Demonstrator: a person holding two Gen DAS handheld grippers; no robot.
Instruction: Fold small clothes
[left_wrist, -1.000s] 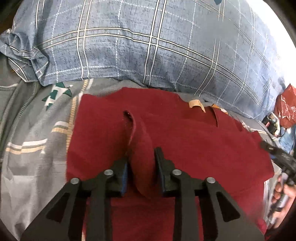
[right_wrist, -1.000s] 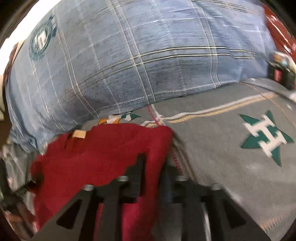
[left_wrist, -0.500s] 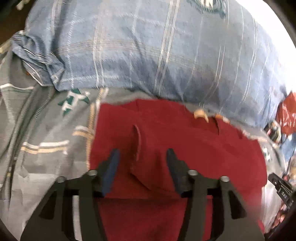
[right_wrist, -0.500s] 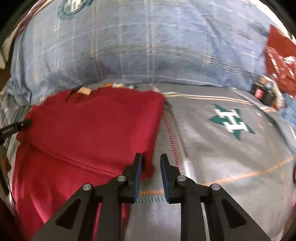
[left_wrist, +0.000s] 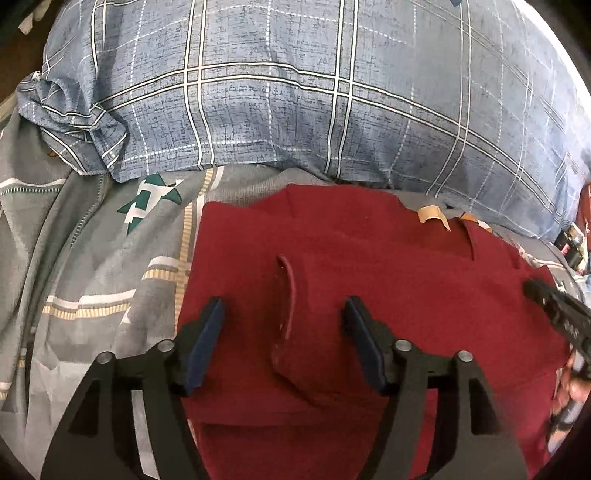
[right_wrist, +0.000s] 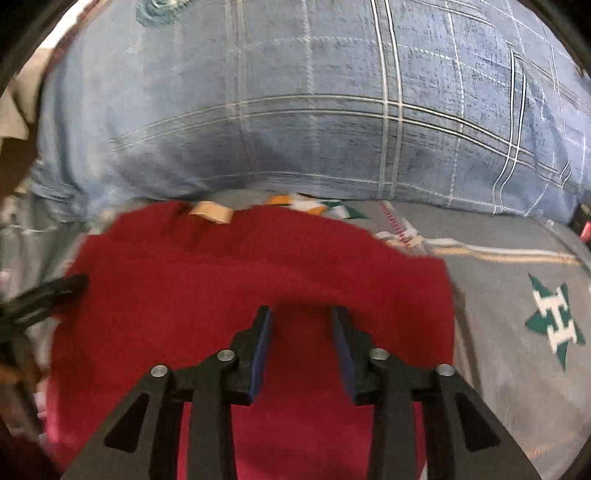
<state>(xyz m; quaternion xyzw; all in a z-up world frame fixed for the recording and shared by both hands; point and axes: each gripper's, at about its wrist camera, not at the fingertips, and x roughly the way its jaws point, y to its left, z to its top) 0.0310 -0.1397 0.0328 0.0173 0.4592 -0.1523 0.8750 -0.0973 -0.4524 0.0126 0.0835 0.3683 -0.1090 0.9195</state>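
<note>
A dark red garment (left_wrist: 388, 288) lies folded on the grey patterned bedsheet (left_wrist: 92, 288), with a tan neck label (left_wrist: 432, 214) at its far edge. My left gripper (left_wrist: 284, 314) is open above the garment; a raised pinch of red fabric (left_wrist: 284, 295) stands free between its jaws. In the right wrist view the same garment (right_wrist: 221, 280) fills the lower left. My right gripper (right_wrist: 301, 319) is open and empty over the garment's right part. The right gripper's tip shows in the left wrist view (left_wrist: 554, 310), and the left gripper's tip shows in the right wrist view (right_wrist: 48, 295).
A large blue plaid pillow (left_wrist: 332, 103) lies just behind the garment and shows in the right wrist view (right_wrist: 332, 110). The sheet has green star prints (right_wrist: 554, 321). Red items (left_wrist: 585, 206) and small objects lie at the far right edge.
Both grippers have opened and let go of the red fabric. The right gripper has moved left, back over the garment. The folded layer now lies flat.
</note>
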